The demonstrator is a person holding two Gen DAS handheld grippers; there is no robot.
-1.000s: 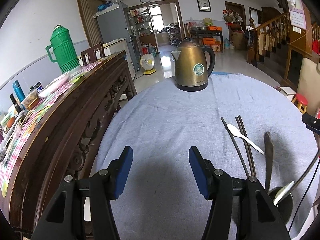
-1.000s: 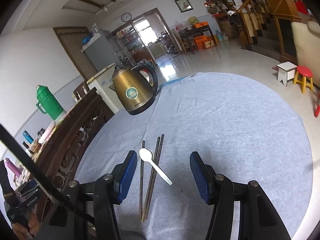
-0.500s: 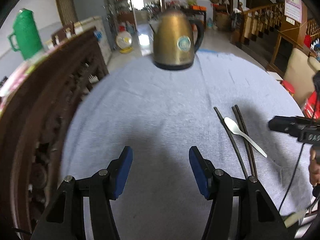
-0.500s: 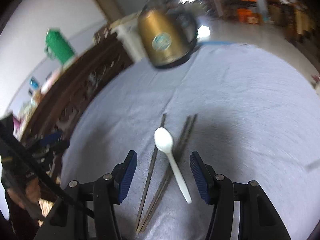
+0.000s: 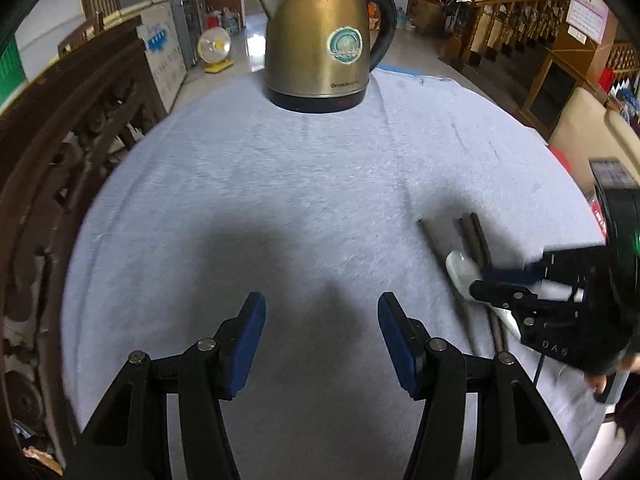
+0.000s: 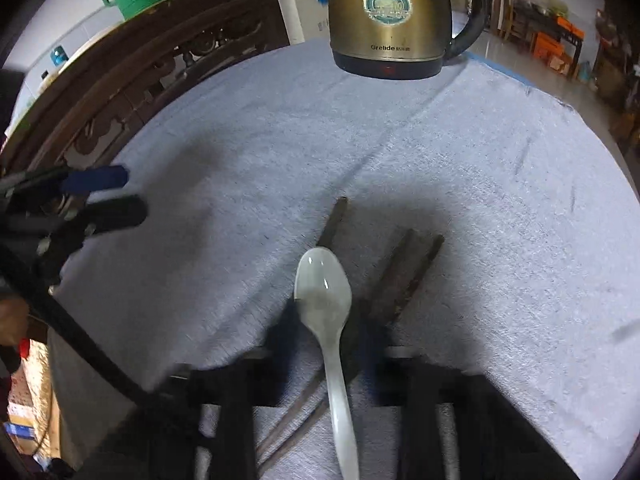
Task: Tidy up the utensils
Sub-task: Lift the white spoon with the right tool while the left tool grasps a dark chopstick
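Over white spoon (image 6: 323,280), my right gripper (image 6: 326,344) has dropped low, fingers straddling handle, unclosed; left gripper (image 5: 320,340) idle, apart. Grab next.

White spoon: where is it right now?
The white spoon lies on the grey tablecloth across the dark chopsticks, bowl toward the kettle, between the right gripper jaws. In the left wrist view it sits at right.
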